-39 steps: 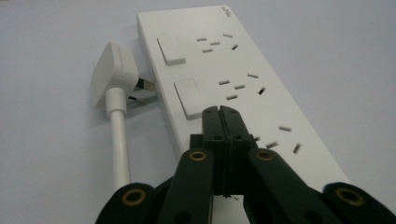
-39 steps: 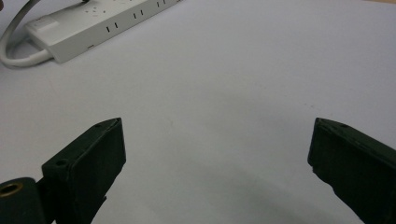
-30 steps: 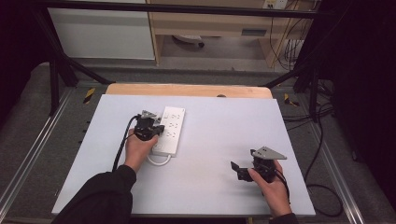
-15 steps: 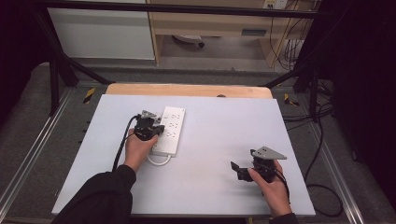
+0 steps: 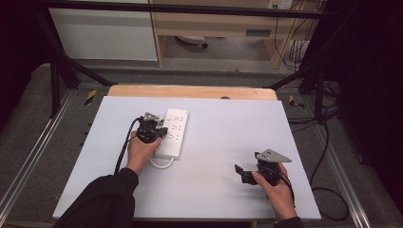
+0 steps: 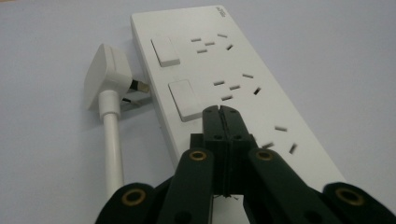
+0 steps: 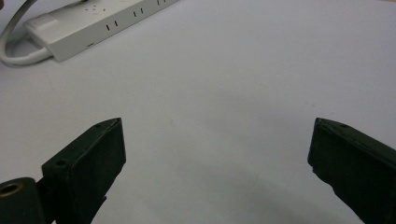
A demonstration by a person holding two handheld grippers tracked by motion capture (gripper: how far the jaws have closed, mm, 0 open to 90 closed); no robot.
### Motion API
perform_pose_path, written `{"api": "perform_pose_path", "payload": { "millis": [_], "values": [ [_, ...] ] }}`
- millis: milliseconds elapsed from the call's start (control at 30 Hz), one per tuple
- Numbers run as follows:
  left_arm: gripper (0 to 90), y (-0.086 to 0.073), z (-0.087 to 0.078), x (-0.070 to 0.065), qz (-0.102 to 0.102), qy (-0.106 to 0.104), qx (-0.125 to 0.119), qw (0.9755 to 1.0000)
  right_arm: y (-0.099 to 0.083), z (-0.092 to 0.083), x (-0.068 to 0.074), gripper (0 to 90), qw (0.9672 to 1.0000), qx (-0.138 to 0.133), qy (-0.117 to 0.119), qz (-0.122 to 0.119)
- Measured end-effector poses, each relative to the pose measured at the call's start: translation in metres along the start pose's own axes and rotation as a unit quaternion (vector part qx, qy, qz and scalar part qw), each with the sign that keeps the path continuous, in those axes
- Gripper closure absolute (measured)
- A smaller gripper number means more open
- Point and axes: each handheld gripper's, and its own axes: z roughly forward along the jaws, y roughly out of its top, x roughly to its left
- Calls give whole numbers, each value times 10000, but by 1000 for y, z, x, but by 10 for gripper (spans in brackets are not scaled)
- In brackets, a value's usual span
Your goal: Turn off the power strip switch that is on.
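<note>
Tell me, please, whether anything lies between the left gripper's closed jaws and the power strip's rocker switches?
Nothing visible does: the left gripper, shut and empty, is poised right at the second switch of the power strip.

Right tool (image 7: 217, 154) gapes wide above bare table (image 7: 243, 84); power strip (image 7: 93, 23) far off.

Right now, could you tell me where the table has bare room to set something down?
The table is bare between the power strip and the right gripper, and along its far right side. It is crowded at the strip's near end, where the left gripper, shut, sits over it beside the plug and white cord.
</note>
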Motion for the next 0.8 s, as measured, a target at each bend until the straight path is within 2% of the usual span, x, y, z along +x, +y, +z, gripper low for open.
{"api": "perform_pose_path", "payload": {
  "millis": [233, 433, 800],
  "values": [
    [900, 0, 0, 0, -30, -19, -3, 10000, 0, 0, 0, 46, 10000, 5, 3, 0],
    [900, -1, 2, 0, 38, -16, 9, 10000, 0, 1, 0, 47, 10000, 26, 2, 6],
    [900, -1, 4, 0, -121, -53, -46, 9999, 0, 0, -1, 46, 10000, 9, 1, 3]
  ]
}}
